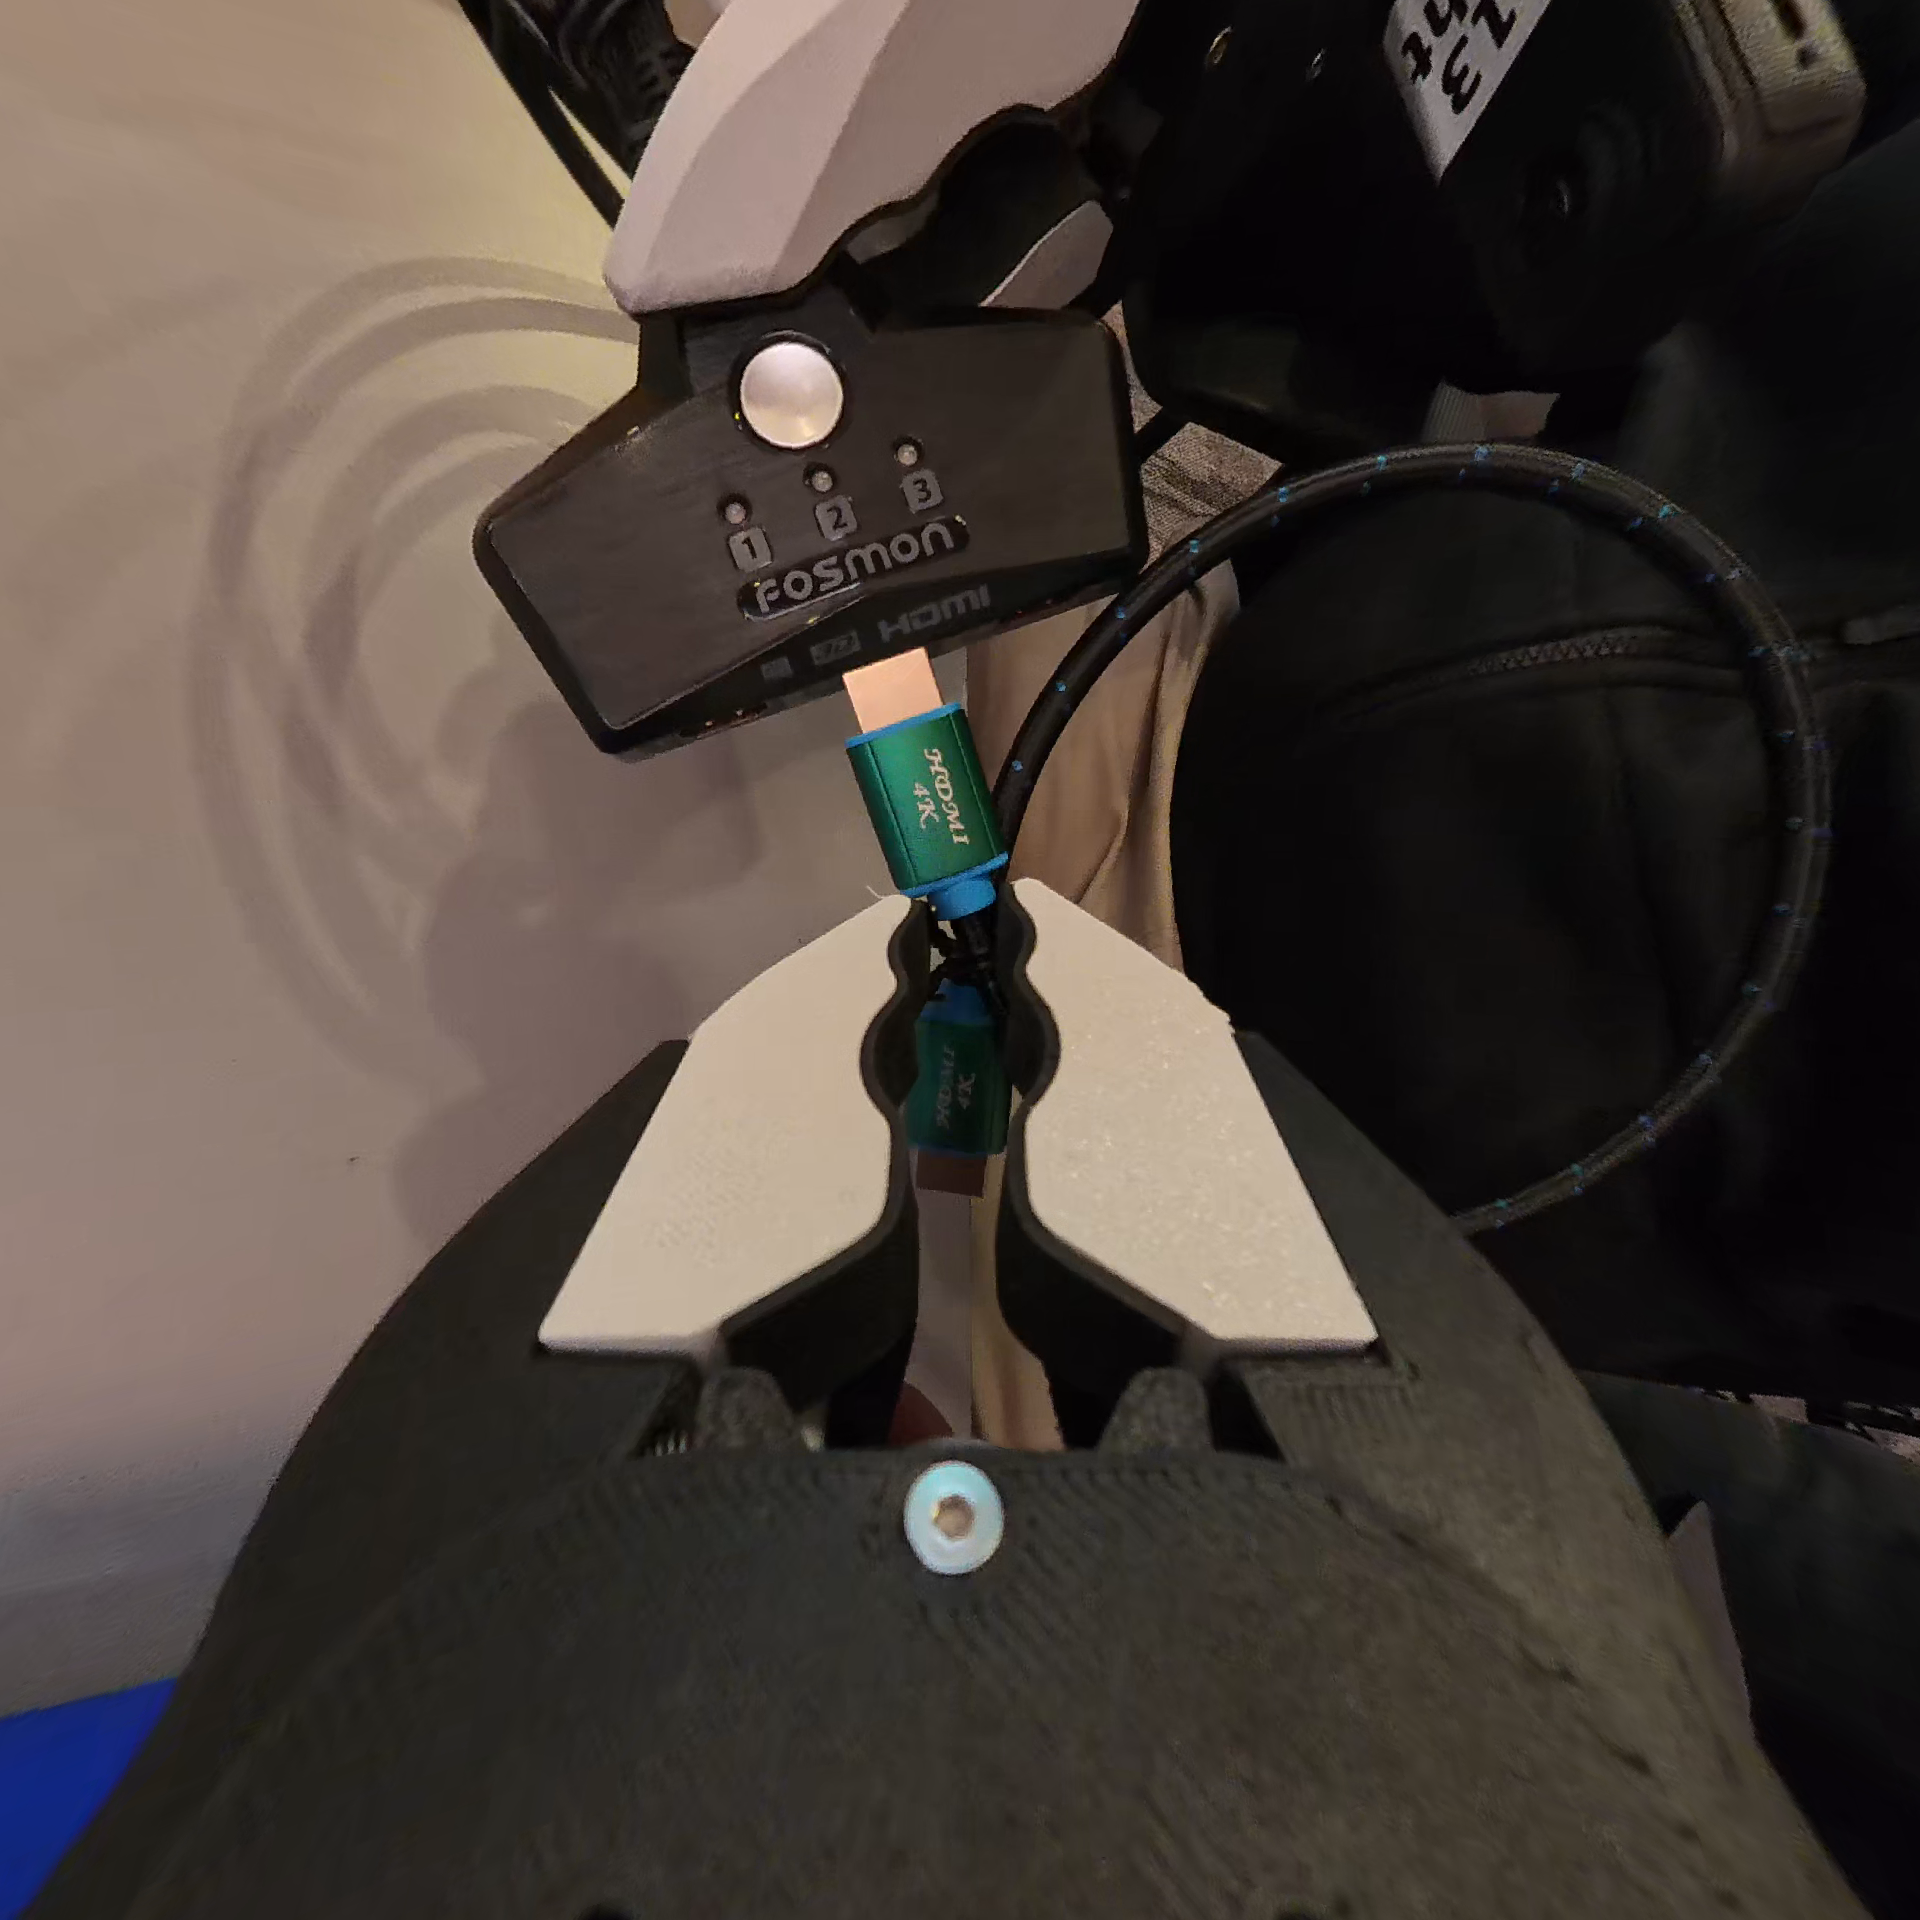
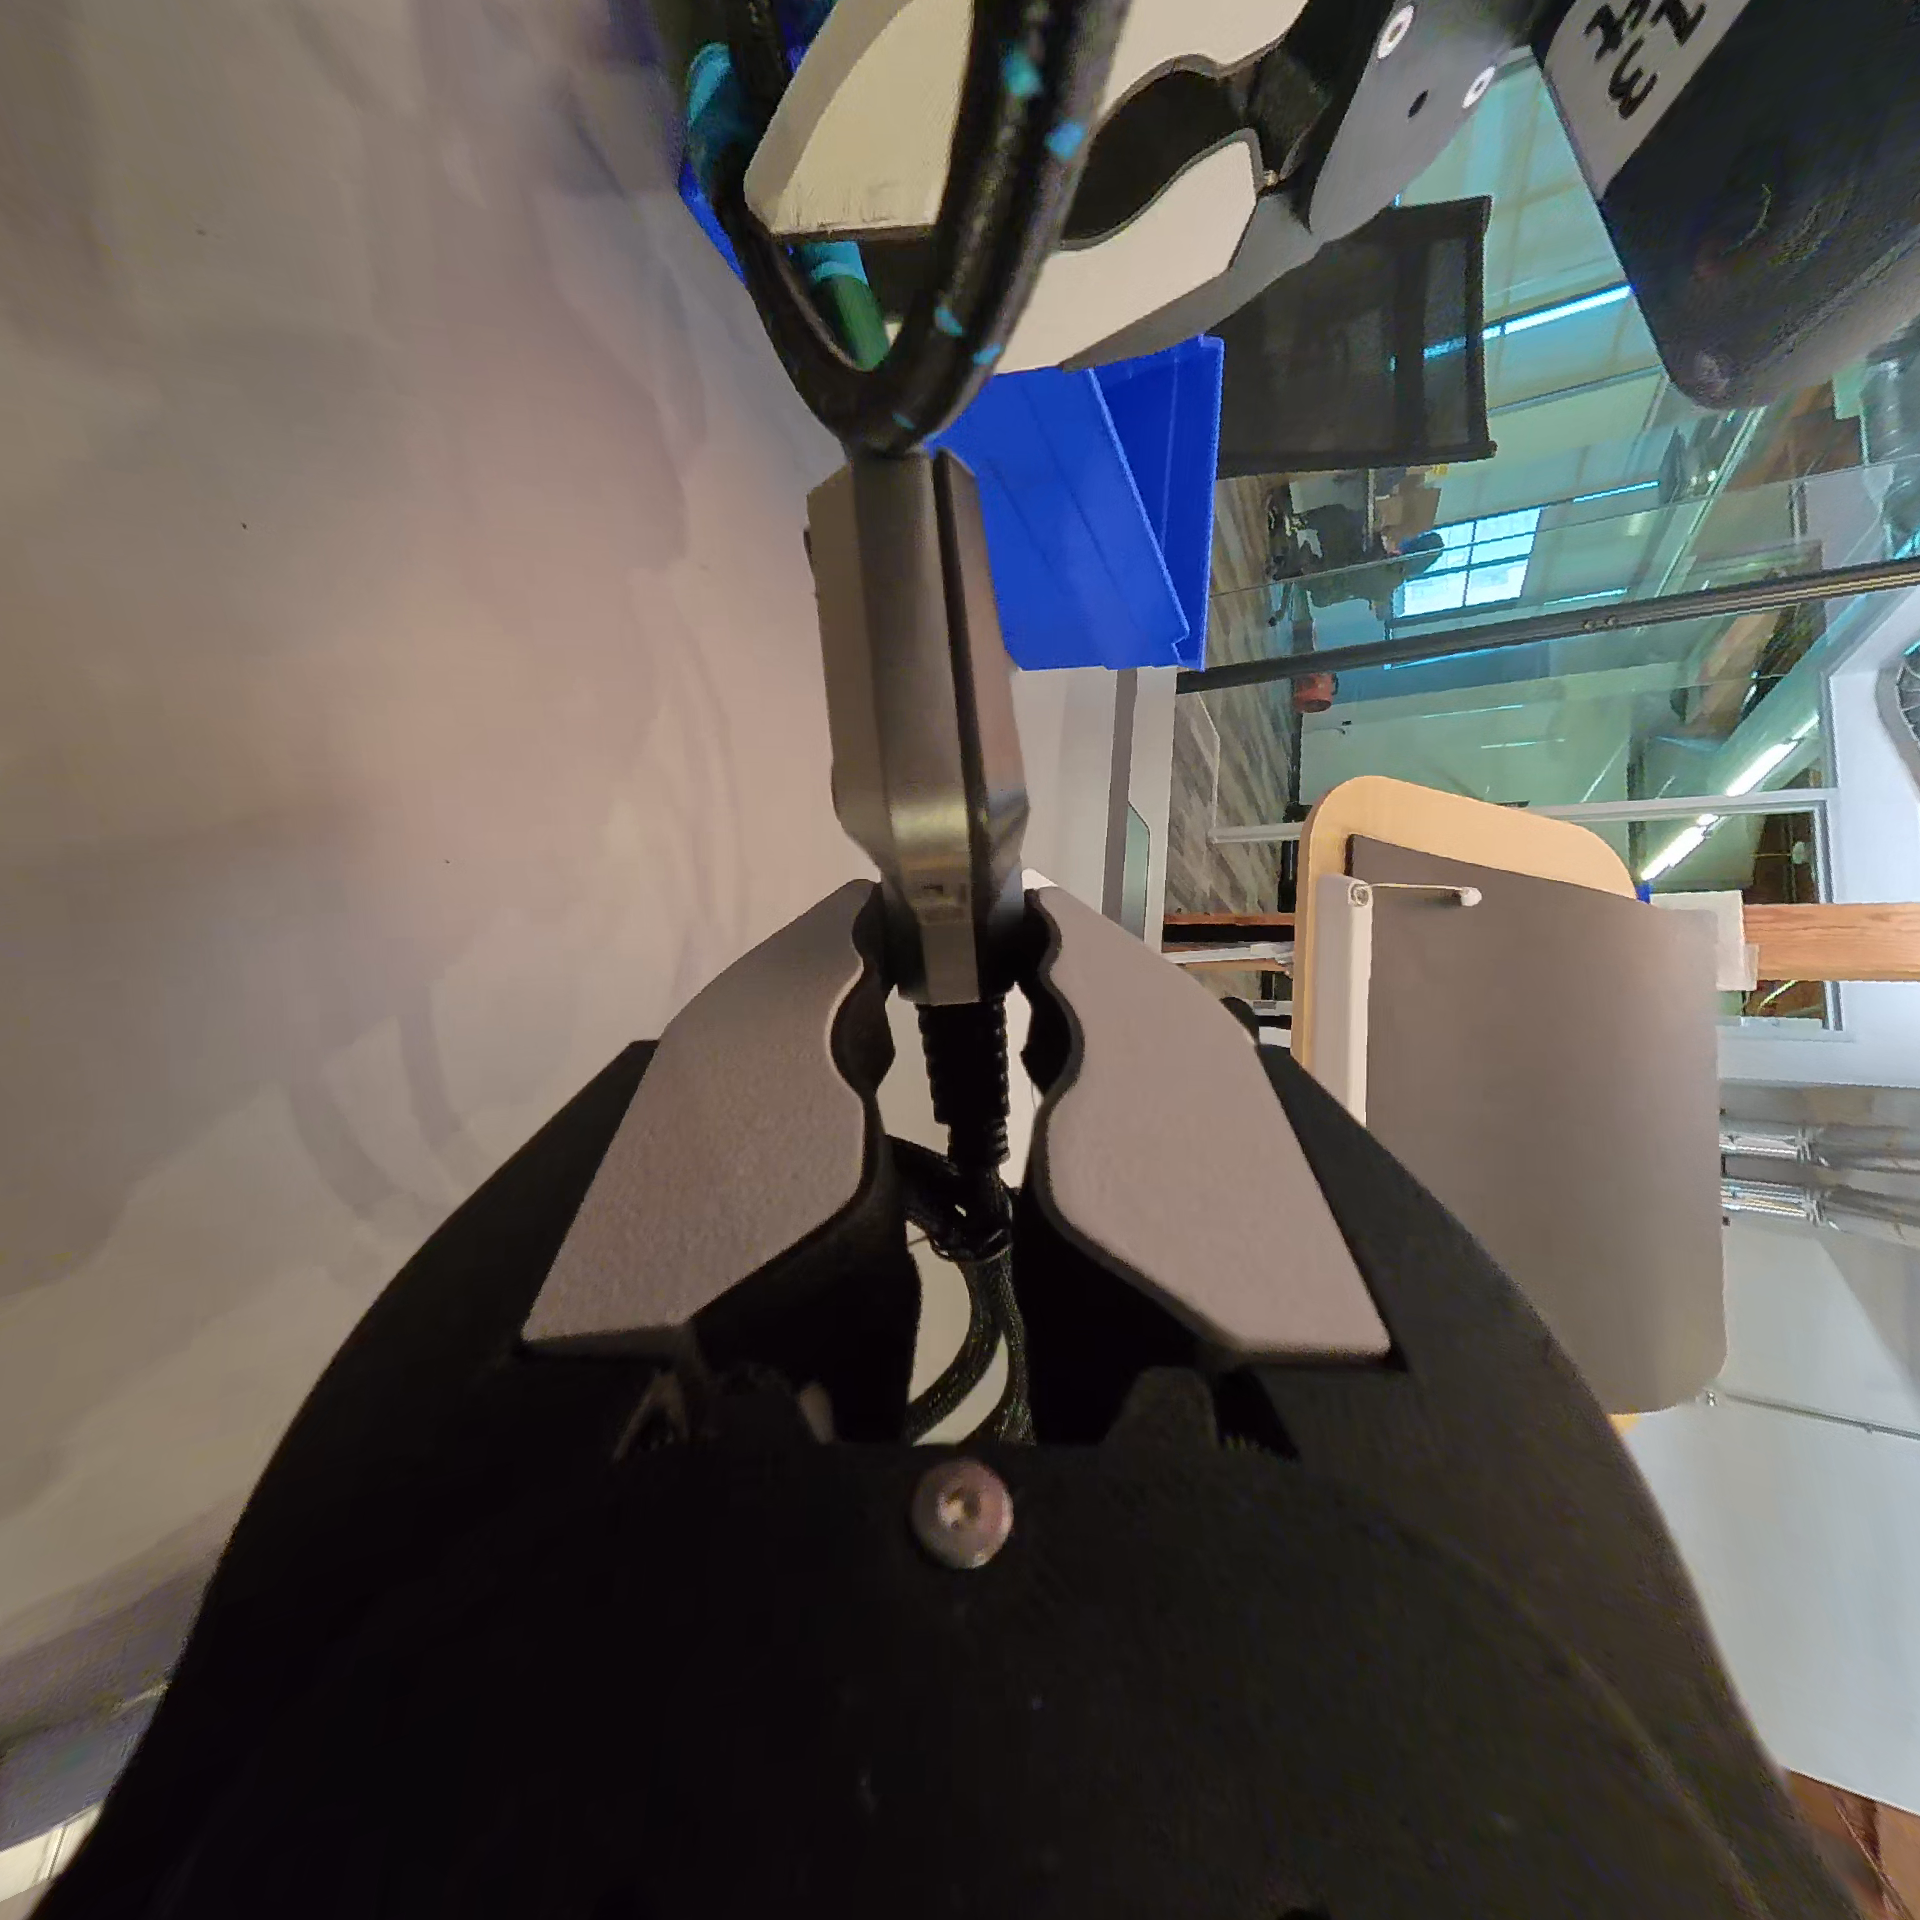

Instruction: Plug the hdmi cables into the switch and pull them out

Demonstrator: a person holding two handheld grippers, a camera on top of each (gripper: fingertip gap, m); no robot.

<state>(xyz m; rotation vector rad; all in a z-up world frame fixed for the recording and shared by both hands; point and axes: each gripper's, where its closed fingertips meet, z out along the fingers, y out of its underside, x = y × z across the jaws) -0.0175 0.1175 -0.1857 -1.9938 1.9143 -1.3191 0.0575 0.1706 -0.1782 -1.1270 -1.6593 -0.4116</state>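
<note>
Blue bin (image 2: pixel 1091 520): seen in the right wrist view just beyond the switch, its open side turned toward the room; what lies inside cannot be told.
Switch (image 1: pixel 821 530): black box with a round silver button and three small lamps, held in the air above the pale tabletop (image 1: pixel 260 727); its port edge faces the left gripper.
Right gripper (image 2: pixel 951 951): comes at the switch from its cable end, white fingers (image 2: pixel 748 1143) pressed together on the narrow end of the switch, where its own ribbed black lead (image 2: pixel 966 1081) leaves between them.
Green plug (image 1: pixel 925 805): its metal tongue sits partly in a port on the switch's near edge, with a stretch of bare metal still showing; the plug body is tilted a little left of the switch's middle.
Left gripper (image 1: pixel 961 914): points straight at the switch's port edge, fingertips closed on the braided cable right behind the green plug's blue collar.
Second green plug (image 1: pixel 956 1101): hangs free between the left gripper's fingers, behind the pinch, farther from the switch.
Braided cable (image 1: pixel 1558 499): loops wide to the right of the switch and back toward the grippers.
Room: bare tabletop spreads to the left of the switch; to its right the cable loop and dark gear crowd close.
</note>
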